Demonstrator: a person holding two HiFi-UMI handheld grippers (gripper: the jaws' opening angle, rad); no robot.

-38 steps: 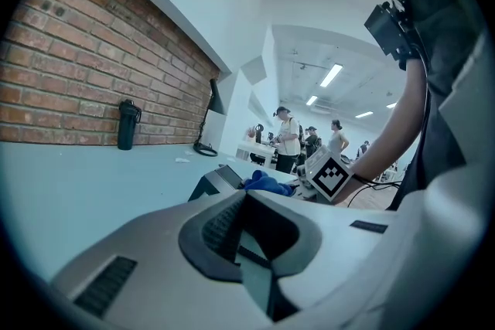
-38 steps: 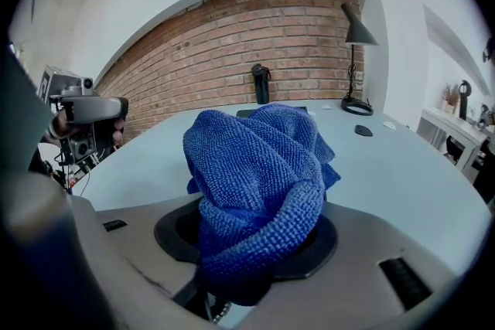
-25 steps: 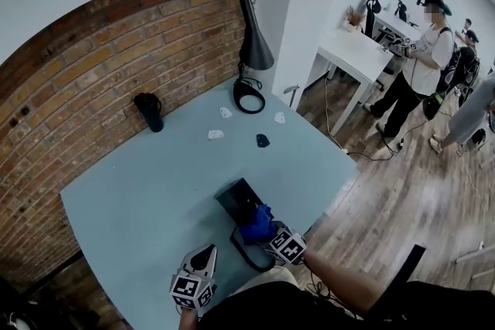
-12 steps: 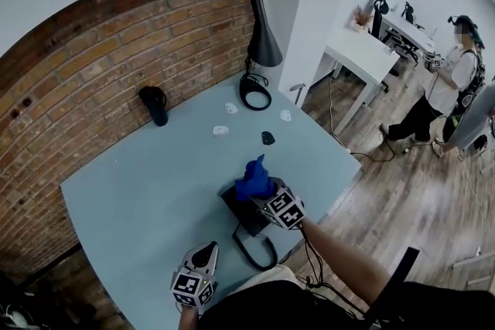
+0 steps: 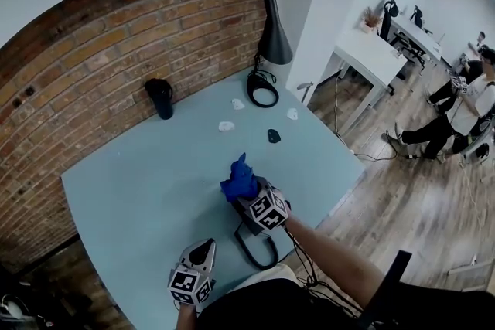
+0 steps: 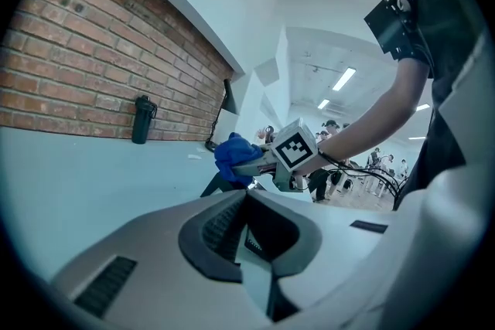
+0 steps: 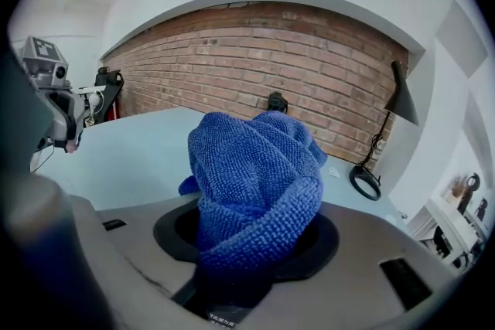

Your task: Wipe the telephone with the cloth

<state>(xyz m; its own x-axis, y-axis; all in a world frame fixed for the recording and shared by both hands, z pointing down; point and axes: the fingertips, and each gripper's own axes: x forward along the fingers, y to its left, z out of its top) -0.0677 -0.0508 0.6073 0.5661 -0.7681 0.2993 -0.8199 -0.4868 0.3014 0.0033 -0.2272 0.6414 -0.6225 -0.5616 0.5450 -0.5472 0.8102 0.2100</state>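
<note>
My right gripper (image 5: 247, 194) is shut on a bunched blue cloth (image 5: 239, 182), which fills the jaws in the right gripper view (image 7: 255, 189). It hovers over the far end of the black telephone (image 5: 244, 223), most of which is hidden beneath it. The phone's black cord (image 5: 256, 256) loops toward the table's front edge. In the left gripper view the cloth (image 6: 233, 157) sits above the dark telephone (image 6: 216, 184). My left gripper (image 5: 203, 251) rests at the front edge, left of the phone, shut with nothing in it.
The light blue table (image 5: 147, 189) backs onto a brick wall. A black lamp (image 5: 272, 35) with a coiled cable (image 5: 263, 95), a black bottle (image 5: 162, 98), small white bits (image 5: 226, 126) and a small black object (image 5: 273, 136) stand at the far side. People move at the right.
My right gripper has carried the cloth from the telephone's near end across it to the far end. The left gripper has stayed put.
</note>
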